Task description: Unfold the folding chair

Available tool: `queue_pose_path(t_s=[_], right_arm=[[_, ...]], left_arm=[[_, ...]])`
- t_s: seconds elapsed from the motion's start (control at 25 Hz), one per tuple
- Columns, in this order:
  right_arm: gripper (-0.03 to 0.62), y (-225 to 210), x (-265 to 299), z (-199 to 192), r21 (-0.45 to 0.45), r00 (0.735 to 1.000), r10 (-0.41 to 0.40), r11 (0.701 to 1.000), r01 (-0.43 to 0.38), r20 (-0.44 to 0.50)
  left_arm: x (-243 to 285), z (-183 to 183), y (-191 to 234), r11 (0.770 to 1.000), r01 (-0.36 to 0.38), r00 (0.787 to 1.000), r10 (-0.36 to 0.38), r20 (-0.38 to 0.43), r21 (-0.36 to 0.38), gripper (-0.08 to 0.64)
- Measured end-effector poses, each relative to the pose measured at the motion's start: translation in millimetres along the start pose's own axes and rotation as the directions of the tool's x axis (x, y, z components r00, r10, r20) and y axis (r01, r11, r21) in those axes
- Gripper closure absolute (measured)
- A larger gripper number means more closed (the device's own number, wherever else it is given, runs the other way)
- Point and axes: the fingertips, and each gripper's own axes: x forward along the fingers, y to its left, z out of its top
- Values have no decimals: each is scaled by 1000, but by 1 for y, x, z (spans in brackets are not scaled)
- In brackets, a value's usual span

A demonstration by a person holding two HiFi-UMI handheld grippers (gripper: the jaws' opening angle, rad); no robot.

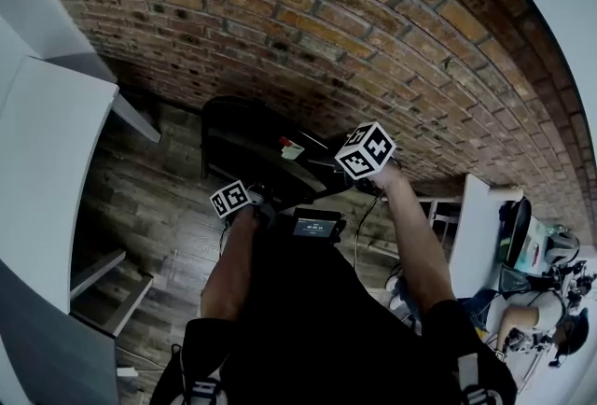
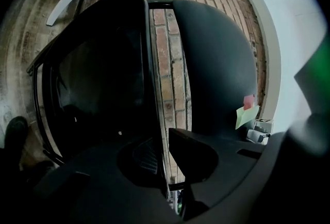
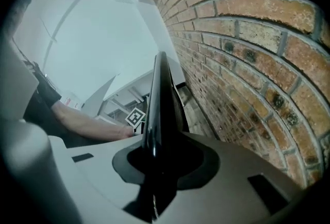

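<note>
Grips the folding chair [image 1: 250, 140], partly open before the brick wall [image 1: 392, 30], by one panel per gripper, apparently for spreading the two apart. Pinches the edge of the framed panel [image 2: 103, 73] between the nearly touching jaws of the left gripper [image 2: 164, 155]; clamps the right gripper [image 3: 154, 161] slightly wider on the rim of the other panel [image 3: 160, 94] (edge-on, straight out between the jaws).
</note>
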Motion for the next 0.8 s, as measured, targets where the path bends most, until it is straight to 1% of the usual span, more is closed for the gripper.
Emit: queue_pose_path(t_s=[0.16, 0.32, 0.44, 0.56, 0.8], right_arm=[[493, 20, -1, -13, 85, 1000, -5, 996, 3, 25], [483, 43, 0, -27, 160, 998, -29, 987, 21, 47], [480, 58, -4, -42, 187, 997, -45, 982, 33, 65], [479, 74, -9, -66, 203, 996, -55, 978, 39, 74], [472, 109, -20, -109, 225, 992, -65, 974, 40, 104]], left_arm=[[-7, -9, 0, 999, 5, 999, -4, -38, 32, 514], [-20, -22, 1, 999, -6, 998, 8, -65, 37, 514], [-26, -39, 1, 999, -11, 995, 15, -100, 37, 518], [-35, -67, 0, 999, -19, 992, 22, -126, 25, 518], [-58, -117, 2, 999, -37, 989, 40, -142, 23, 517]])
